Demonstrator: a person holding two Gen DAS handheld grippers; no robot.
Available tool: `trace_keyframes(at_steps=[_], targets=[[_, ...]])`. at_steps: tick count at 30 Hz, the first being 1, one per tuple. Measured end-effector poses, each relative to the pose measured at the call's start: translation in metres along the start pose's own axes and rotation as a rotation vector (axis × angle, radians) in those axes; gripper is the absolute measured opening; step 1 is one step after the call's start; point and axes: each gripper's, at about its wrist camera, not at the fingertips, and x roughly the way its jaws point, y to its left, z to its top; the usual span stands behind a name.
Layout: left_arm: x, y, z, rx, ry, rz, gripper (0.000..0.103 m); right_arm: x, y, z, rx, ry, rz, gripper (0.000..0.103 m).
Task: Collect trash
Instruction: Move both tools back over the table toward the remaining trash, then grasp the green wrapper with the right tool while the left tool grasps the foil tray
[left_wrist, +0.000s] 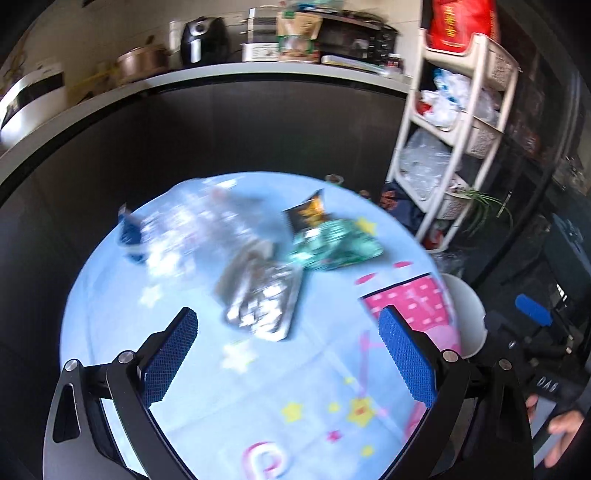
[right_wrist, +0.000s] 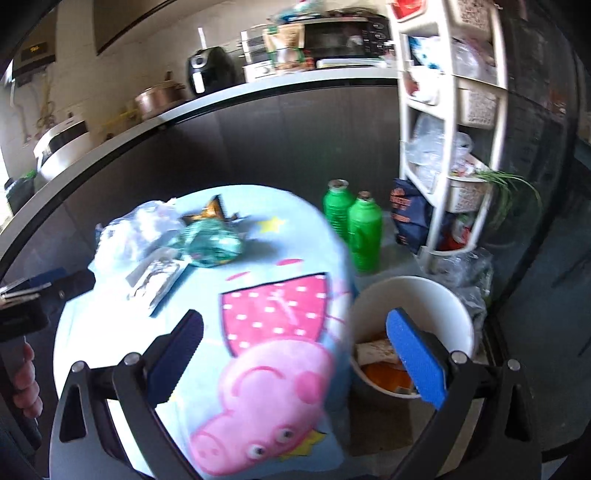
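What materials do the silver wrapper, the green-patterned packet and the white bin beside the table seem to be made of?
Silver wrapper: probably metallised foil film, shiny and crinkled with bright glints. Green-patterned packet: likely printed plastic film, glossy and creased, though it is blurred. White bin: apparently smooth plastic with an even, matte wall; painted metal cannot be excluded.

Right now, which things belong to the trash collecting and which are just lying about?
Job: silver foil wrapper, green snack bag, black-orange packet, clear plastic bag, white bin.
Lying about: green bottles, white shelf rack, air fryer, copper pot.
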Motion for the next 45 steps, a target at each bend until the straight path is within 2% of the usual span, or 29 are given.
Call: trace_keyframes(at_steps=[4, 9, 13, 15, 20, 24, 25, 26, 27, 28, 31, 39, 42, 45], targets=[[-0.005, 0.033, -0.009, -0.037, 0.003, 0.019, 0.095, 0.014, 0.027, 0.006, -0.025, 0.009, 0.052, 0.1], [-0.005, 0.061, -0.015, -0.063, 0.019, -0.016, 0.094, 0.049, 0.066, 0.024, -0.114, 0.059, 0.145, 0.1], [0.002, 0.069, -0.019, -0.055, 0.048, -0.055, 0.094, 0.089, 0.087, 0.048, -0.214, 0.105, 0.152, 0.1], [0.008, 0.072, -0.02, -0.053, 0.067, -0.072, 0.087, 0.109, 0.094, 0.057, -0.253, 0.134, 0.171, 0.1], [0.022, 0.078, -0.023, -0.038, 0.106, -0.101, 0.08, 0.154, 0.108, 0.063, -0.445, 0.179, 0.093, 0.099], [0.033, 0.081, -0.021, -0.045, 0.131, -0.127, 0.076, 0.17, 0.11, 0.064, -0.481, 0.179, 0.086, 0.098], [0.037, 0.081, -0.02, -0.05, 0.142, -0.136, 0.076, 0.171, 0.108, 0.063, -0.475, 0.179, 0.083, 0.088], [0.04, 0.081, -0.02, -0.055, 0.148, -0.145, 0.076, 0.171, 0.107, 0.063, -0.463, 0.187, 0.082, 0.062], [0.042, 0.08, -0.019, -0.058, 0.152, -0.154, 0.076, 0.17, 0.106, 0.062, -0.458, 0.19, 0.082, 0.046], [0.045, 0.08, -0.019, -0.06, 0.156, -0.159, 0.076, 0.168, 0.104, 0.06, -0.451, 0.19, 0.084, 0.019], [0.055, 0.078, -0.016, -0.062, 0.163, -0.17, 0.076, 0.156, 0.095, 0.055, -0.379, 0.191, 0.11, 0.007], [0.083, 0.067, -0.007, -0.046, 0.189, -0.185, 0.075, 0.095, 0.083, 0.017, -0.252, 0.143, 0.159, 0.007], [0.092, 0.064, -0.001, -0.039, 0.193, -0.206, 0.069, 0.081, 0.081, 0.006, -0.23, 0.131, 0.158, 0.007], [0.105, 0.062, 0.004, -0.035, 0.214, -0.185, 0.067, 0.072, 0.077, 0.0, -0.192, 0.119, 0.16, 0.007]])
